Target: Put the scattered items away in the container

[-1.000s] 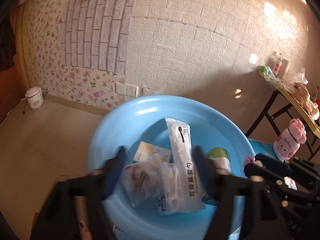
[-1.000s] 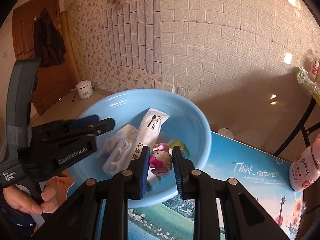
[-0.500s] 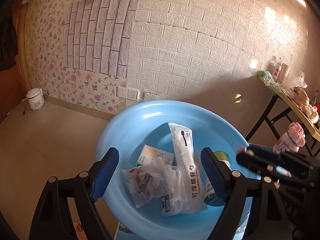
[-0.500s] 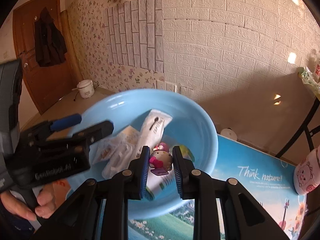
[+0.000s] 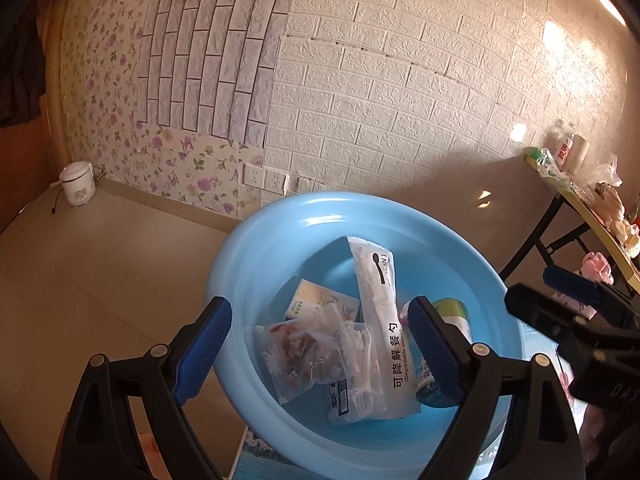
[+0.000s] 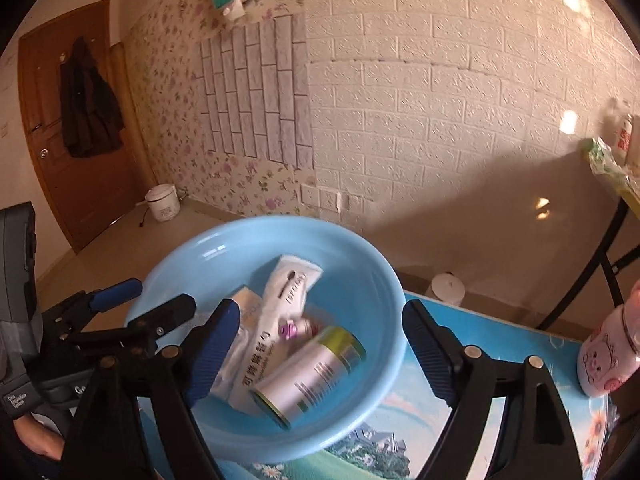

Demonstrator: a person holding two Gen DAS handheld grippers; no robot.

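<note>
Blue basin [image 6: 384, 292] sits on the bench [image 6: 500, 344], on a scenic printed mat. Contents observed: 1 white spoon packet [image 5: 380, 312] lying lengthwise, 1 clear bag of reddish bits [image 5: 296, 356], 1 small white box [image 5: 316, 300], 1 silver can with a green band [image 6: 312, 372] on its side, and 1 small pink figure [image 6: 290, 330] lying beside the can, partly hidden.

Left gripper [image 5: 320, 348] hovers over the near side of the basin; its jaws are opening, spread wide, gripping nothing, with the bags showing below the gap.

Right gripper [image 6: 320, 356] hovers over the basin; its jaws are opening, released, pads clear of every item, with the can and figure lying below between them.

1 pink cartoon bottle [image 6: 608, 360] stands on the bench, well apart from the basin.
</note>
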